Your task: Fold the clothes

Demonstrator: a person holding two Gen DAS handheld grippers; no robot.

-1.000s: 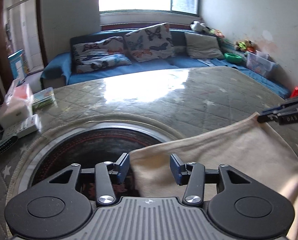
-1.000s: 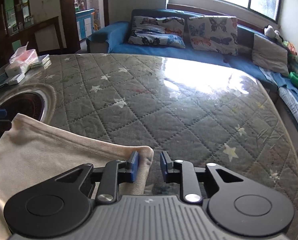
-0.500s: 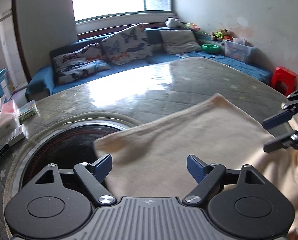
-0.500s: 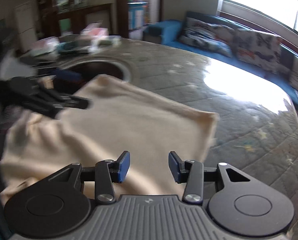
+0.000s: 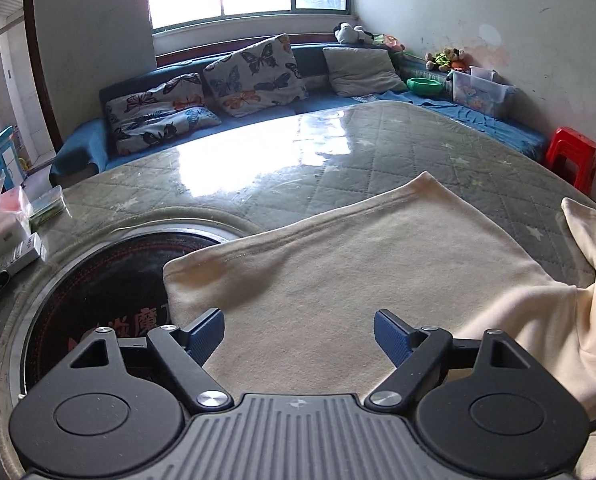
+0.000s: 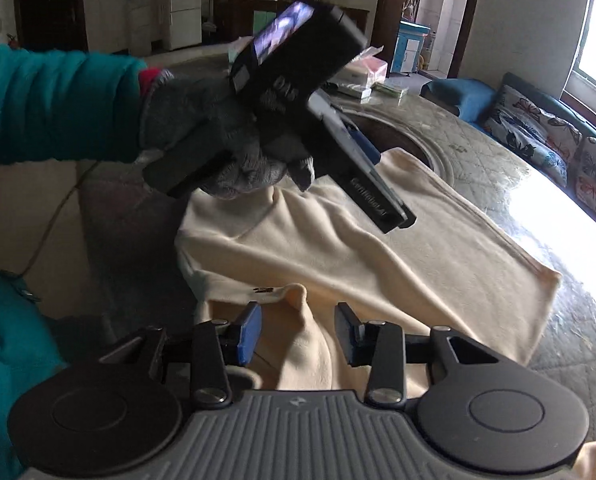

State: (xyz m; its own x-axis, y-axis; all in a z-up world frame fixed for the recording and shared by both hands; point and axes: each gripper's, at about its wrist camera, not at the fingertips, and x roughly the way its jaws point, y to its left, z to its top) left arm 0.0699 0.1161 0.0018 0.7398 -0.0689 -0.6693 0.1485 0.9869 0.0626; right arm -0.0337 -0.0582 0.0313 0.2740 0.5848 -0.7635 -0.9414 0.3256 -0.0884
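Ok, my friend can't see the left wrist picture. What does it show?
The left gripper hangs open above a cream garment spread on a quilted table. One cloth corner overlaps a round black hotplate; a blue sofa with butterfly cushions sits under the window.

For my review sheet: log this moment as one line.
step: fold cream garment | left gripper: open, above cloth | right gripper: open, over raised fold | garment: on quilted table, partly over round inset

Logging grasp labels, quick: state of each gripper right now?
Left gripper: open, holding nothing, over the cream garment.
Right gripper: open, a raised fold of the garment between its fingers, not clamped.
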